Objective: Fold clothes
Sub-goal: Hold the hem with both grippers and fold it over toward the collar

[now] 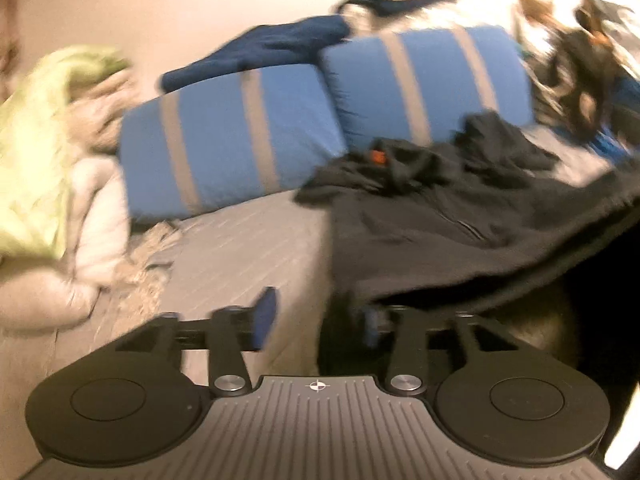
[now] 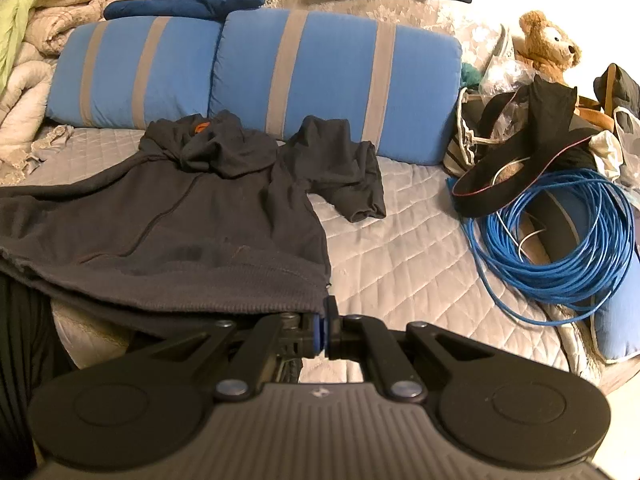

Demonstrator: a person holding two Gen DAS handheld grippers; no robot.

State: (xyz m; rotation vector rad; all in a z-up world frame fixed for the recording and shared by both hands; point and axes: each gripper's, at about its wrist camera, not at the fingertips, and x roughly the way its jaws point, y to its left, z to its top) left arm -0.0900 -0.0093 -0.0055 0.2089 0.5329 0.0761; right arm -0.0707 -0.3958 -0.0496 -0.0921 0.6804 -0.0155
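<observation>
Right tongs (image 2: 325, 326): the two fingers are being pressed together on the lower right corner of the hoodie's hem; the blue pads (image 2: 319, 330) are nearly meeting, with the ribbed cloth pinched between them.
Left tongs (image 1: 320, 314): the fingers are being held wide apart; the blue pad of one finger (image 1: 266, 312) is showing over the bed, the other finger is being covered by the dark hem draped across it, so it cannot be told whether cloth is being gripped there.
Hoodie (image 2: 192, 216): a dark grey hooded top is being stretched out flat on the bed just ahead of both tongs, hood and orange neck label (image 2: 199, 128) lying at the far end, one sleeve (image 2: 344, 172) crumpled ahead and slightly right of the right tongs.
Bed (image 2: 400, 248): a grey quilted cover is lying under the hoodie.
Pillows (image 2: 320, 76): two blue pillows with grey stripes are lying side by side beyond the hood.
Blue cable (image 2: 560, 240): a loose coil is lying to the right of the right tongs, well apart from the hoodie.
Teddy bear (image 2: 550, 46): it is sitting far ahead to the right, behind a heap of dark bags.
Blankets (image 1: 44, 152): green and pale bedding is being blurred at the far left of the left tongs.
</observation>
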